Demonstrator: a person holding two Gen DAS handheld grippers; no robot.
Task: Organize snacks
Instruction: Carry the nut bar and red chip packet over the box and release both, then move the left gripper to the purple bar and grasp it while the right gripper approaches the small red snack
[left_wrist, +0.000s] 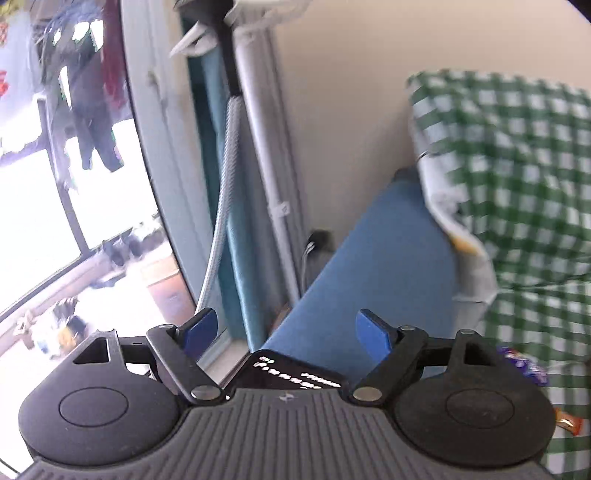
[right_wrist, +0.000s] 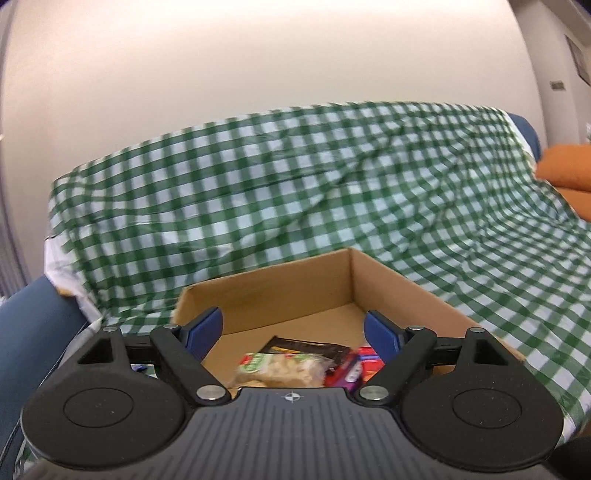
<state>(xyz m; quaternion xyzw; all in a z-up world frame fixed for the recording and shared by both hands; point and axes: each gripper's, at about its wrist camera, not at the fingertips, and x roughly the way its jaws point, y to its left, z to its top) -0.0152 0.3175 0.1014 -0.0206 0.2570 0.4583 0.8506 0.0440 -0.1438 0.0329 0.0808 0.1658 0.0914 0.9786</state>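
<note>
An open cardboard box (right_wrist: 391, 280) sits on the green checked cloth (right_wrist: 295, 177) over a sofa. Inside it lie several snack packs: a clear bag of pale snacks with a green label (right_wrist: 284, 369), a dark packet (right_wrist: 306, 347) and a red and purple packet (right_wrist: 358, 365). My right gripper (right_wrist: 293, 332) is open and empty, just above the box's near side. My left gripper (left_wrist: 286, 332) is open and empty, pointing at the blue sofa arm (left_wrist: 380, 273). A purple wrapped snack (left_wrist: 524, 365) and an orange one (left_wrist: 570, 422) lie on the cloth at its right.
A window and balcony door (left_wrist: 74, 206) are at the left, with a grey hose (left_wrist: 229, 173) and a white pole (left_wrist: 266, 155) against the wall. An orange cushion (right_wrist: 565, 166) lies at the far right of the sofa. The beige wall stands behind.
</note>
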